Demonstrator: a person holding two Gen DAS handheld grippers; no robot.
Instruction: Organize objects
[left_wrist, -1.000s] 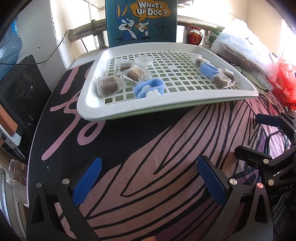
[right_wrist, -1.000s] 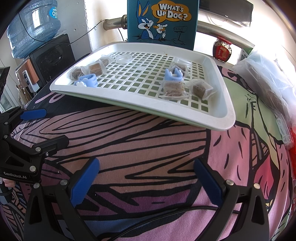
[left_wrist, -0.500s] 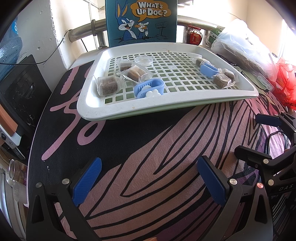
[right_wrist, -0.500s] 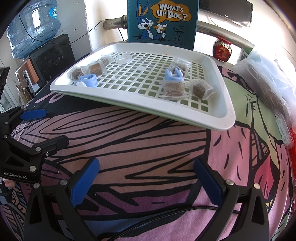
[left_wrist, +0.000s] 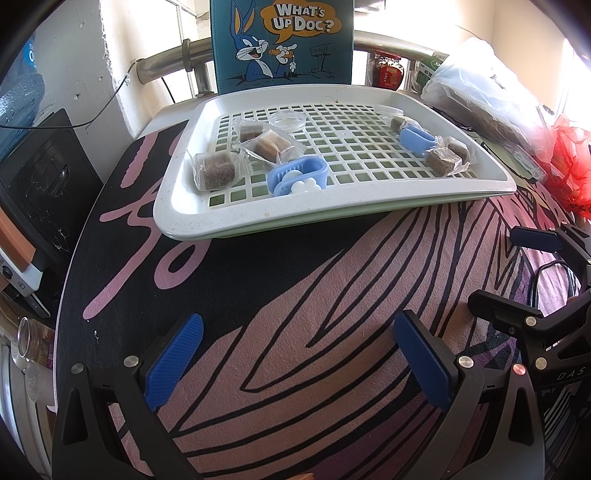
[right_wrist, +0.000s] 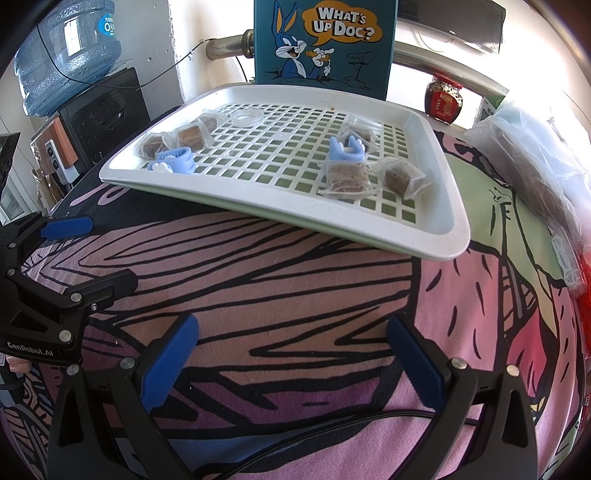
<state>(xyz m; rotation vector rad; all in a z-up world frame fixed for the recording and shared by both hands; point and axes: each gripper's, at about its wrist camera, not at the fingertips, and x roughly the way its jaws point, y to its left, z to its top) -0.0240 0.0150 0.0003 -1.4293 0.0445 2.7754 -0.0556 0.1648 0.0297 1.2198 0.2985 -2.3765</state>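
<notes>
Both grippers sat low over the pink and black cloth (left_wrist: 295, 295), well back from the white tray (left_wrist: 369, 206). The left gripper (left_wrist: 295, 354) had its blue pads spread wide apart and held nothing, and the right gripper (right_wrist: 291, 354) was just the same: wide open and empty. All the little things lay on the tray in two bunches. In the left wrist view, three wrapped brown blocks (left_wrist: 216, 170) sat at about 10 o'clock on the tray, with a blue clip (left_wrist: 299, 179) just beside them at 8 o'clock and a small clear dish (left_wrist: 287, 121) up near 12. Two or three more wrapped blocks (left_wrist: 443, 160) and a second blue clip (left_wrist: 417, 138) sat over at 3 o'clock. The things could have been sorted this way already, or they could have been waiting to be sorted – the pictures did not tell which. If a block had to be picked up, the wrapper looked thin and crinkly, so the pads would do best to close on the hard brown middle and not on the loose edges – those would likely slip. Coming down straight from above would help too, since the blocks on the left lay touching one another. The tray has holes, so a pad tip could catch in one if it went too low.
</notes>
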